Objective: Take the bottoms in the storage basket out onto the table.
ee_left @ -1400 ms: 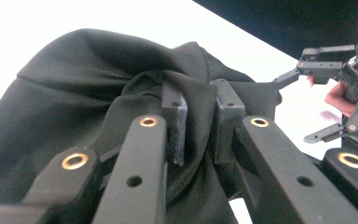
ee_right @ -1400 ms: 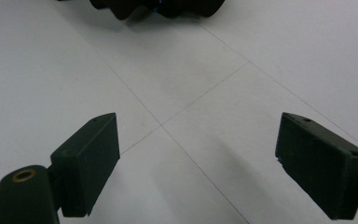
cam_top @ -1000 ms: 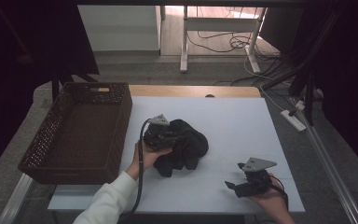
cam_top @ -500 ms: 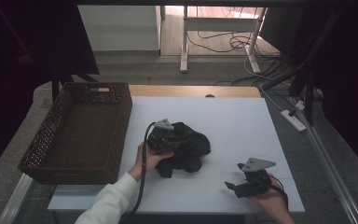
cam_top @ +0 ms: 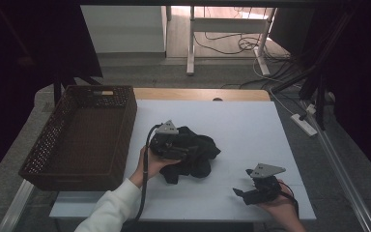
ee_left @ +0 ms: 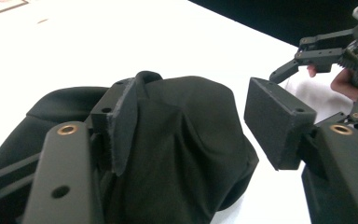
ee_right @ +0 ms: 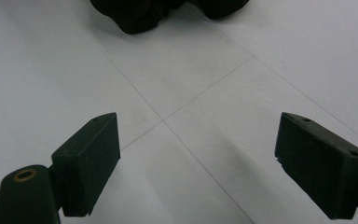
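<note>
A crumpled black cloth (cam_top: 200, 155) lies on the middle of the white table (cam_top: 251, 123). My left gripper (cam_top: 187, 151) is at the cloth's left side, pointing right. Its jaws have just been opening. In the left gripper view the cloth (ee_left: 182, 154) bulges up between them: the left pad (ee_left: 123, 123) still touches a fold, the right pad (ee_left: 279, 121) stands off it. My right gripper (cam_top: 242, 193) rests near the table's front right edge, open with nothing between its jaws (ee_right: 196, 154). The cloth's edge (ee_right: 135, 11) shows at the top of the right gripper view.
A dark woven basket (cam_top: 125, 130) stands at the table's left side, close to the cloth. Bare white table lies between the cloth and my right gripper (ee_left: 307, 91). Cables and a power strip (cam_top: 304, 124) lie on the floor beyond the right edge.
My left gripper has shifted right over the cloth and its jaws have parted from a shut grip. The cloth bunched slightly rightward. The right gripper has stayed put.
</note>
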`<action>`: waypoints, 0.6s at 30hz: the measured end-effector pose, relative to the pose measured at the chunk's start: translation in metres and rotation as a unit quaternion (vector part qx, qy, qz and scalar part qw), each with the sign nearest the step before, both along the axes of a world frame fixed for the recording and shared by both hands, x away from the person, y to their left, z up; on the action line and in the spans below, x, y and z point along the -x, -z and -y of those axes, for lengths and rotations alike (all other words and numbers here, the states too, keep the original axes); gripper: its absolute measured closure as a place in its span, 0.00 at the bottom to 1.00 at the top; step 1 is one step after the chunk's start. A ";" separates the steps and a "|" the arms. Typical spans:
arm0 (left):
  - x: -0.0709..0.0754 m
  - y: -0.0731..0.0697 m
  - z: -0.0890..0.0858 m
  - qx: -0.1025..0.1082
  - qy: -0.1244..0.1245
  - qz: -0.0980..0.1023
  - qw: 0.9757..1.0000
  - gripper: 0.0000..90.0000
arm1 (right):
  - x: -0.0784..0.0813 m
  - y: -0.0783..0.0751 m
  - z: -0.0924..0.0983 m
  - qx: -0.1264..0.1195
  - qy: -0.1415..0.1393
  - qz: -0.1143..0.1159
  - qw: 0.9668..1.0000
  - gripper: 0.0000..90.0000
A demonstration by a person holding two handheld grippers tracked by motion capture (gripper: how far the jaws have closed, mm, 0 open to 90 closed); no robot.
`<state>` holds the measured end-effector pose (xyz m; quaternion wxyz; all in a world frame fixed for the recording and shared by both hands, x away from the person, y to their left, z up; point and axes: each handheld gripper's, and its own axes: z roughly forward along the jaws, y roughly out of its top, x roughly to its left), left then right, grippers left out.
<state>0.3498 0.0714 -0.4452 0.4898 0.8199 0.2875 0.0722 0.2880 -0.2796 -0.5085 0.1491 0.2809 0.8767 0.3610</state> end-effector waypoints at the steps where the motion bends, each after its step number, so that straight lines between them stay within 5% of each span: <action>1: 0.001 -0.001 -0.001 0.001 0.000 0.001 1.000 0.39 | 0.000 0.000 0.000 0.000 0.000 0.000 1.000 0.16; 18: 0.016 -0.010 -0.020 0.016 -0.020 0.004 1.000 0.36 | 0.001 -0.002 -0.001 -0.004 -0.004 0.005 1.000 0.16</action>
